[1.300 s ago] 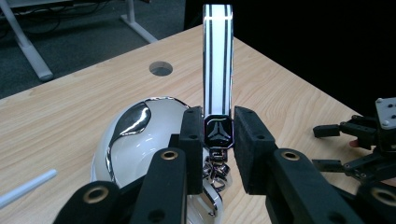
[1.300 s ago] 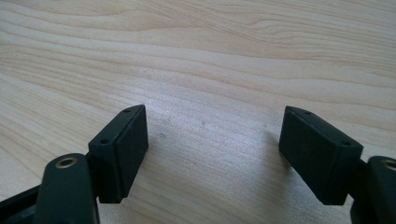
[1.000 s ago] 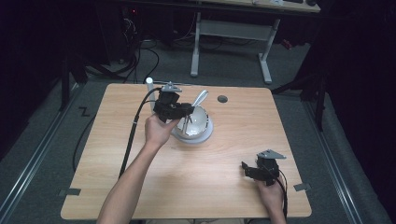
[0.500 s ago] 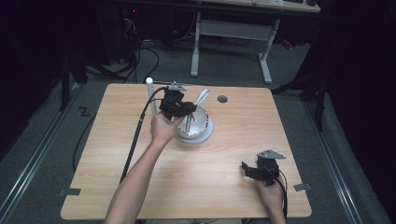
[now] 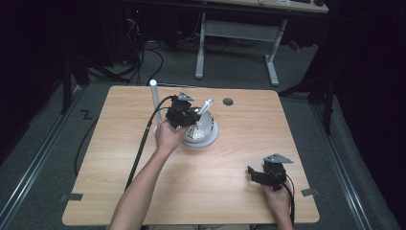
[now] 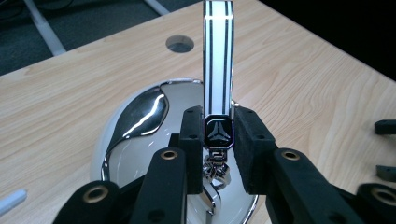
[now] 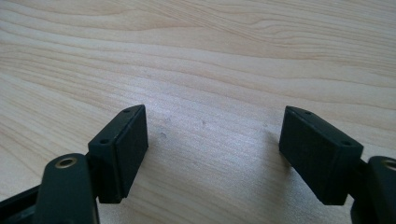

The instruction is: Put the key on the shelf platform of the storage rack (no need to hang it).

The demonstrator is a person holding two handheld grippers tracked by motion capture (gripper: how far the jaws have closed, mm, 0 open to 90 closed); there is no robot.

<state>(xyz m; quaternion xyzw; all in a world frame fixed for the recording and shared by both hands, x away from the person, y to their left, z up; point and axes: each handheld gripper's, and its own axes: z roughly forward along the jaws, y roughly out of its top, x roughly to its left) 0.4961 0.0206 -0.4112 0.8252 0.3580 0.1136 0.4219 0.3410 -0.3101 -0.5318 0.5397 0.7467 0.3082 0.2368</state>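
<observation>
A striped bar [image 6: 217,60] is being gripped by the left gripper's [image 6: 218,135] fingers above a shiny bowl [image 5: 205,128] (right gripper [image 7: 212,149] open, resting on the table [image 5: 297,129]); a tilted release risks tipping it out.

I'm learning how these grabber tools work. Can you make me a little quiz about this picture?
1. True or false: the left gripper is shut on the striped spoon handle.
2. What does the spoon dip into? A) a cup B) a shiny metal bowl C) a box
3. Fill in: the right gripper has its jaws ____ with only the wooden table between them.

Key
1. True: both black pads press on the handle's lower end.
2. B: the bowl sits on the table, under the left gripper.
3. Open: the jaws stand wide apart and hold nothing.
</observation>
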